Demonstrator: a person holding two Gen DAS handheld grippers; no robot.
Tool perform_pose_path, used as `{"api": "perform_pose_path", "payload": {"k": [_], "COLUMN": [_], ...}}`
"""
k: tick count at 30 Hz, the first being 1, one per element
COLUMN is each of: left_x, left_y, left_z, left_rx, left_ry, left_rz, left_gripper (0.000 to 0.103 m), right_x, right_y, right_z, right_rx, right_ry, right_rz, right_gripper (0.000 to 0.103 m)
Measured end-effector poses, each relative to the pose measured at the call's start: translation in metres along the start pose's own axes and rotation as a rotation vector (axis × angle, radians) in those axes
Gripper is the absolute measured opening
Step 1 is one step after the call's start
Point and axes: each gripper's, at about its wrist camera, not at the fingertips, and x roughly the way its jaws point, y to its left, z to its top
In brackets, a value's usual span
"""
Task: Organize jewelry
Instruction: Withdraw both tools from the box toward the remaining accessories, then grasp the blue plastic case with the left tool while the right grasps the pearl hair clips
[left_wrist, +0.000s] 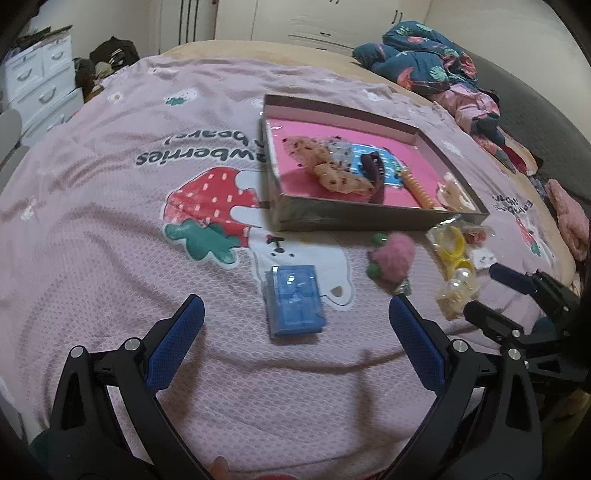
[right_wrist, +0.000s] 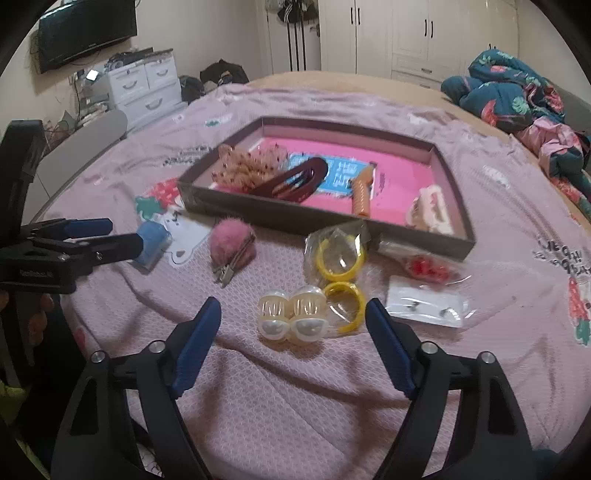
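Note:
A shallow brown box (left_wrist: 369, 218) (right_wrist: 280, 218) with a pink floor holds scrunchies (left_wrist: 343, 177), a dark red clip (right_wrist: 295, 177), an orange spiral tie (right_wrist: 362, 195) and a cream claw clip (right_wrist: 430, 210). On the bedspread in front lie a blue case (left_wrist: 295, 302) (right_wrist: 149, 245), a pink pompom clip (left_wrist: 393, 256) (right_wrist: 231, 245), bagged yellow rings (right_wrist: 340, 266) and pearl clips (right_wrist: 291, 317). My left gripper (left_wrist: 295, 314) is open around the blue case. My right gripper (right_wrist: 291, 317) is open around the pearl clips.
An earring card (right_wrist: 424, 306) and a bag of red pieces (right_wrist: 428, 269) lie at the right. Crumpled clothes (right_wrist: 517, 92) sit at the bed's far right. White drawers (right_wrist: 144, 88) stand beyond the bed at the left.

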Motion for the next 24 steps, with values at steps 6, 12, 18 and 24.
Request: {"api": "perform_pose_path", "payload": {"k": [6,12,18,24], "left_x": [0.011,0.015,0.02,0.013], "left_y": [0.007,-0.002,-0.007,-0.014], "left_z": [-0.002,-0.002,-0.005,-0.005], "left_rx": [-0.021,0.011,0.039,0.069], "left_ry": [0.014,0.007,0.025,0.006], "left_rz": [-0.005,-0.01,-0.01,-0.015], "left_gripper": [0.083,0.051,0.027,0.026], "right_x": [0.017,0.017,0.007,-0.007], "right_y": [0.002,0.002,0.002,0.011], "right_z": [-0.001,-0.002,-0.005,-0.005], "right_rx": [-0.001,-0.005,0.016,0.007], "right_ry": [0.037,0.027,0.025,0.013], "right_rz": [-0.004,-0.004,0.051,0.097], "right_gripper": [0.053,0.044,0.043,0.043]}}
